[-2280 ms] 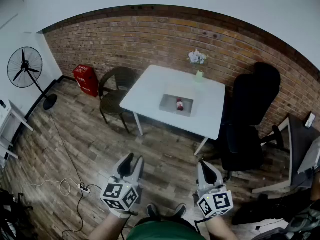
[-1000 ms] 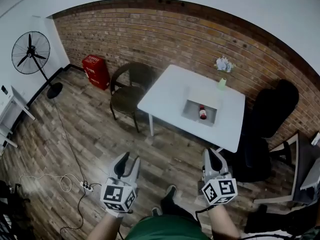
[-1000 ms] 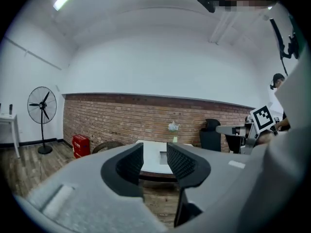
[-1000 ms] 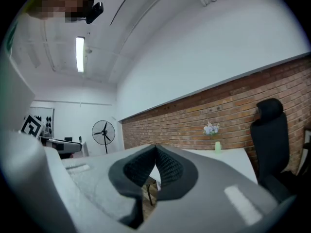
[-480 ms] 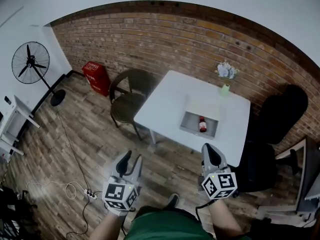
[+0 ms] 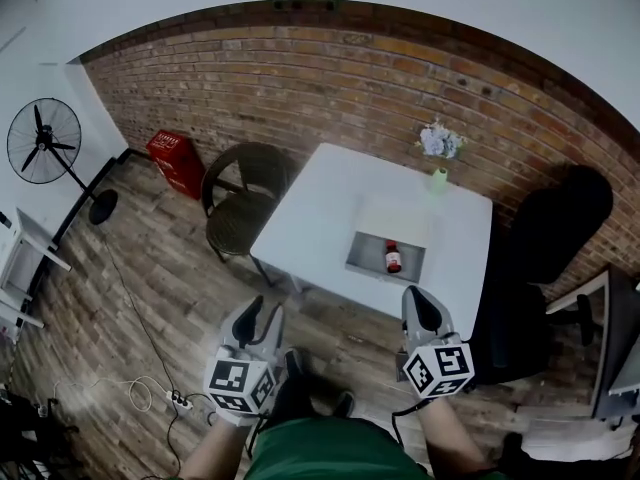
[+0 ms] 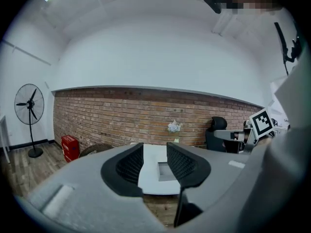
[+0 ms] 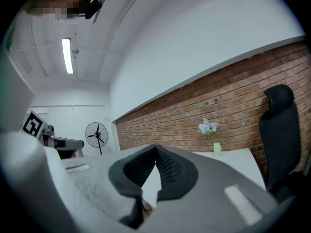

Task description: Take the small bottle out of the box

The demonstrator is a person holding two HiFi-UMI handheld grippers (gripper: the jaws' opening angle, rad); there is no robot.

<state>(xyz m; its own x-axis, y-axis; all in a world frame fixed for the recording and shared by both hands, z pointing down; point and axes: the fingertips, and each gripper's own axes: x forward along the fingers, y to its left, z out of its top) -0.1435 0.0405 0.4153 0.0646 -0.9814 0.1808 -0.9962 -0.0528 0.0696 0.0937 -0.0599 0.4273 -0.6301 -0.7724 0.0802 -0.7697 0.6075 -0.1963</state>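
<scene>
I am seeing the small bottle (image 6: pixel 393 258) sitting inside the box (image 6: pixel 362 252), toward its right half, not yet taken out. It is showing a red body and a dark top, with the dark end pointing toward the far side of the bench (image 6: pixel 320 208). I am not managing to tell whether it is standing or lying. The box is lying flat as a shallow, open grey tray on the white bench, close to the near edge.

White table (image 6: pixel 320 208); on it a grey box (image 6: pixel 362 255) with a red small bottle (image 6: pixel 393 259) (dark cap). Behind the table, a red-brown brick wall (image 6: pixel 300 78); right of the table, a black chair (image 6: pixel 550 228).
</scene>
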